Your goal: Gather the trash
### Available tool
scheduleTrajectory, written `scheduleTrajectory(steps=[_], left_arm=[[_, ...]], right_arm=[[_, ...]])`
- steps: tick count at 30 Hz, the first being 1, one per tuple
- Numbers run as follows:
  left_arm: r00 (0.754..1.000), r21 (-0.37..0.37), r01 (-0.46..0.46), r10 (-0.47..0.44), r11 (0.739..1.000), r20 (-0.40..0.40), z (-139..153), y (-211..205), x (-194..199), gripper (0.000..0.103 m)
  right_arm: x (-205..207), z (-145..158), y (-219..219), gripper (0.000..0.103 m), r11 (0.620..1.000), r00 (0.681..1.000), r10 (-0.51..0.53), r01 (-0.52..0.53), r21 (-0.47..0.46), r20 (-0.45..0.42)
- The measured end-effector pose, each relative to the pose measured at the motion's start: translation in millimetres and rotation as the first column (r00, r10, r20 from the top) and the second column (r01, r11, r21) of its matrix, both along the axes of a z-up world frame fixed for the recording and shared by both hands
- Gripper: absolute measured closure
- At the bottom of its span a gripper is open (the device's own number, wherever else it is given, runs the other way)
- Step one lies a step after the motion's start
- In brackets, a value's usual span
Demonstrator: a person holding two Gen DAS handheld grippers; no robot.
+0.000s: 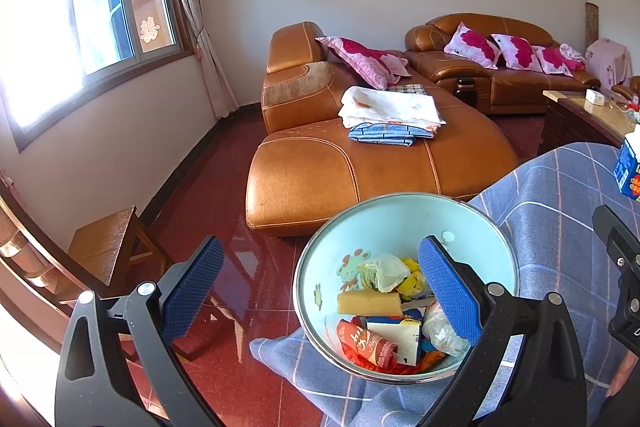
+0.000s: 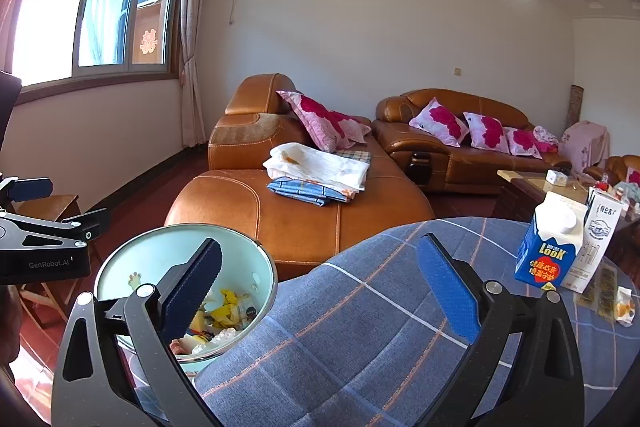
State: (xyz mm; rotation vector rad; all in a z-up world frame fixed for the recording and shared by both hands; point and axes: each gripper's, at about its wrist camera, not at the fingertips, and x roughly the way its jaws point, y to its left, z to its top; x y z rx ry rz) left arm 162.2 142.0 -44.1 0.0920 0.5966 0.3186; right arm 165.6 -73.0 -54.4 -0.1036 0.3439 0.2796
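Observation:
A pale blue basin [image 1: 400,215] sits at the edge of a table with a blue checked cloth [image 1: 560,195] and holds several bits of trash: wrappers, a yellow sponge [image 1: 368,303], a red packet [image 1: 364,343]. My left gripper [image 1: 320,287] is open and empty, right finger over the basin, left finger over the floor. My right gripper [image 2: 320,287] is open and empty above the cloth [image 2: 360,307], its left finger over the basin [image 2: 168,247]. A blue carton [image 2: 548,247] and a white carton [image 2: 600,239] stand on the table at right, with small wrappers [image 2: 624,307] beside them.
A brown leather sofa [image 1: 360,155] with folded cloths stands beyond the table. A wooden stool [image 1: 104,247] is on the red tiled floor at left. A coffee table [image 2: 540,183] with small items stands at right. The left gripper's body [image 2: 44,239] shows at the right view's left edge.

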Motion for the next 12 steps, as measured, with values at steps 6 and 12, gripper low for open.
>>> scheduleTrajectory(steps=[6, 12], left_arm=[[0.999, -0.025, 0.033, -0.033, 0.999, -0.013, 1.9, -1.3, -0.5, 0.007], [0.999, -0.04, 0.042, -0.042, 0.998, -0.01, 4.3, -0.8, -0.9, 0.007]], right_arm=[[0.0, 1.0, -4.2, 0.006, 1.0, 1.0, -0.007, 0.007, 0.016, 0.008], [1.6, 2.0, -12.5, 0.006, 0.999, 0.999, -0.05, 0.05, 0.011, 0.007]])
